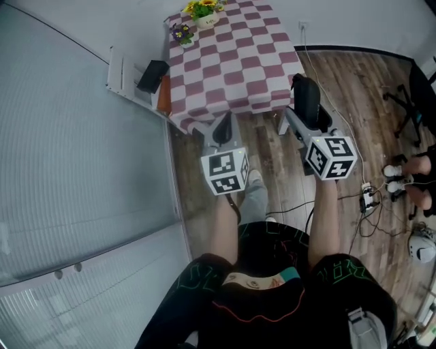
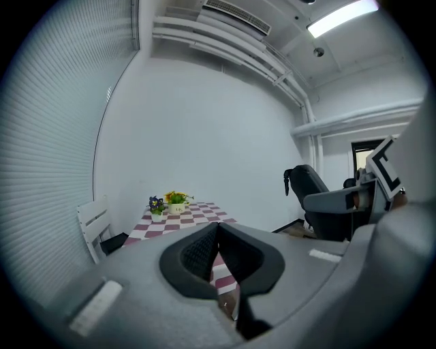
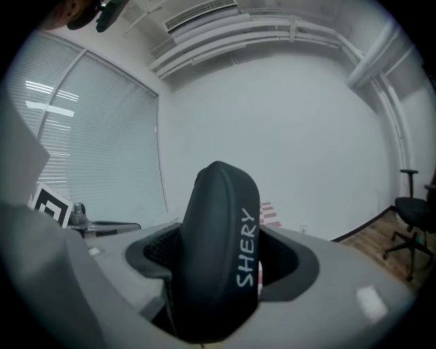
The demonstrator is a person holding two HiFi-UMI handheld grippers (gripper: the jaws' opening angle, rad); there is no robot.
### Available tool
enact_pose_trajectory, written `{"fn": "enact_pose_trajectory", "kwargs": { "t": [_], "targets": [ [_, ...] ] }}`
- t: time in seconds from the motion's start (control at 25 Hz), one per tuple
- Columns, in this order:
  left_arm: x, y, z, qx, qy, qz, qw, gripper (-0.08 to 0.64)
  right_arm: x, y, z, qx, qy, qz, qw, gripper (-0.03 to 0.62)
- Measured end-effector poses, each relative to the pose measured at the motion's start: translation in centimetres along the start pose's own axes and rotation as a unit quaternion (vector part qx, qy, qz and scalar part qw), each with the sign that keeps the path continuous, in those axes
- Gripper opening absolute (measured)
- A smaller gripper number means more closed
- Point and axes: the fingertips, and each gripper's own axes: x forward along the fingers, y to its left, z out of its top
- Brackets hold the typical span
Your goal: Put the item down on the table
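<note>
1. My right gripper point(image 3: 221, 269) is clamped on a black oblong case point(image 3: 214, 218) with "SHERY" printed down its side. The case stands upright between the jaws and fills the gap.
2. My left gripper point(image 2: 218, 235) has its jaws brought together at the tips with nothing between them. Only the checked cloth shows through the slit below.
3. In the head view the case point(image 1: 306, 102) is in the air by the near right corner of the table point(image 1: 231, 61). It is not yet resting on the cloth, and I cannot tell whether it already hangs over the edge.
4. I judge this to be the carry-in step, with the set-down itself not begun. Next I would need to reach forward over the near edge, lower the case onto the cloth, lay it flat or stand it steady, and only then part the jaws.
5. The near half of the table is bare cloth, so there is room to land the case there.
6. At the far left corner stands a white pot of yellow flowers point(image 1: 204, 12). A smaller pot of purple flowers point(image 1: 181, 33) sits just beside it along the left edge.
7. The case is shut, so I cannot say what it holds.
</note>
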Motion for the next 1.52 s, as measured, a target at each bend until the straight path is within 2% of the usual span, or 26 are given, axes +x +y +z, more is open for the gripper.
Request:
{"fn": "enact_pose_trajectory", "kwargs": {
  "t": [0.48,0.88,1.12,1.28,1.52],
  "targets": [
    [10.3,0.7,-0.2,-0.019,0.024,-0.048,0.9984,0.009,8.1,-3.9,-0.5,0.017,0.040,-0.025,0.999,0.347],
    [15.7,7.6,2.7,-0.066,-0.005,-0.017,0.9977,0.009,16.4,-2.5,5.0,-0.040,0.037,-0.007,0.998,0.345],
    [17.5,11.8,2.6,-0.108,-0.011,0.015,0.9940,0.009,19.5,-2.2,5.7,-0.059,0.053,-0.012,0.997,0.345],
    [19.4,11.0,2.4,-0.118,-0.009,0.002,0.9930,0.009,20.0,-2.6,6.1,-0.068,0.056,-0.015,0.996,0.345],
    [22.5,8.2,1.4,-0.112,0.007,-0.019,0.9936,0.009,19.9,-7.7,5.4,-0.054,0.065,-0.045,0.995,0.345]
  ]
}}
